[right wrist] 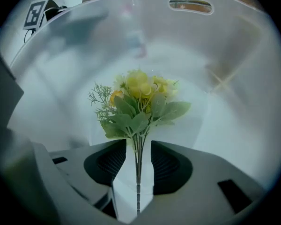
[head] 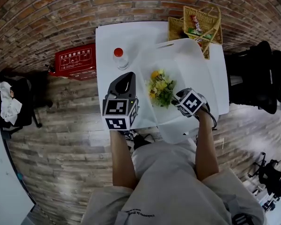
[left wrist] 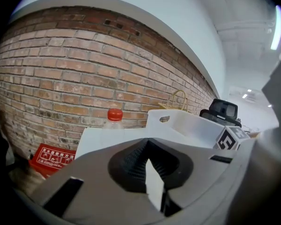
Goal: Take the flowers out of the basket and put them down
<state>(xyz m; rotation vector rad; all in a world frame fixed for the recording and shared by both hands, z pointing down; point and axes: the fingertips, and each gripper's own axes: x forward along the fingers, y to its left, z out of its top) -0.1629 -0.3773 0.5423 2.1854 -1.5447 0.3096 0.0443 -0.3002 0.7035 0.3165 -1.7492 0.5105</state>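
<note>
A small bunch of yellow flowers with green leaves lies on the floor of a white plastic bin. In the right gripper view the flowers point away from me and their thin stem runs back between the jaws. My right gripper is open: a gap shows on each side of the stem. From the head view it sits at the stem end. The left gripper hovers left of the bin, jaws shut on nothing. The wicker basket stands behind the bin.
A clear bottle with a red cap stands on the white table left of the bin. A snack packet lies in the basket. A red box sits on the floor at the left, a black chair at the right.
</note>
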